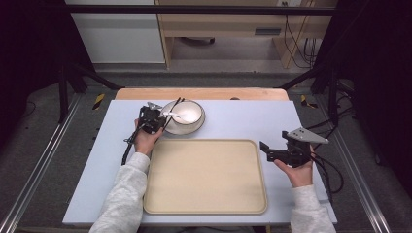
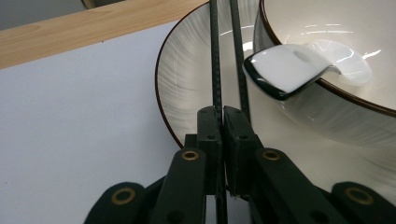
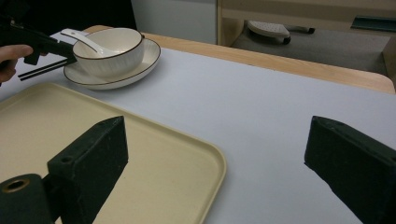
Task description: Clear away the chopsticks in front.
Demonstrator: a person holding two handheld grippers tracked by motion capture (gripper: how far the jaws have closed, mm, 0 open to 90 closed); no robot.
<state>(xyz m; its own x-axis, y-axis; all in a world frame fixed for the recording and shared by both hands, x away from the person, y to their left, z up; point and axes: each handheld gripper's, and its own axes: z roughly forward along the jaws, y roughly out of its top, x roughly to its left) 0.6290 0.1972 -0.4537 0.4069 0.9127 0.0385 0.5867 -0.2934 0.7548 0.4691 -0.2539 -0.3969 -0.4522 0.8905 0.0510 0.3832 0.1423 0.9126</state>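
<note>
A pale blue table (image 1: 243,121) fills the scene in front of you, with a large beige tray (image 1: 204,177) lying empty at its centre. Behind the tray's far left corner, a white bowl (image 1: 187,112) sits on a plate (image 2: 187,93), a white spoon (image 2: 299,70) resting in it. Your left gripper (image 2: 223,116) is clamped tight on a pair of black chopsticks (image 2: 215,60) lying across the plate. Your right gripper (image 1: 266,150), jaws wide apart and holding nothing, hovers beside the tray's right edge.
</note>
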